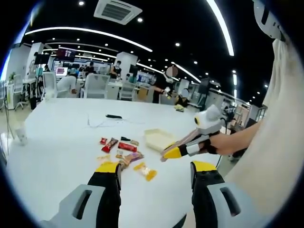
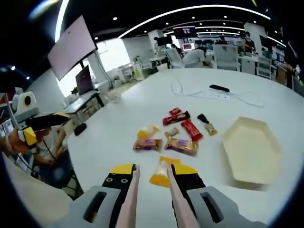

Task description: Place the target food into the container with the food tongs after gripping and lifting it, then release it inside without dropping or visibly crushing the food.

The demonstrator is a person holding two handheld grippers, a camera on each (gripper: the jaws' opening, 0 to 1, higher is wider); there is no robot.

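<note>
The right gripper point(image 2: 152, 178) clasps tongs point(image 2: 130, 202) whose tips hover before the yellow snack packet point(image 2: 160, 175) on the desk point(image 2: 118, 133)—light, crinkly, probably crushable, best pinched mid-body—while the left gripper's point(image 1: 156, 172) fingers hang released.

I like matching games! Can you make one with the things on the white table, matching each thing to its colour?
Things:
1. tray
2. snack nearest the right tool
3. remote
4. long wrapper in the middle

Colours:
A. red
B. black
C. pale cream
D. yellow-orange

Pairs: 1-C, 2-D, 3-B, 4-A
</note>
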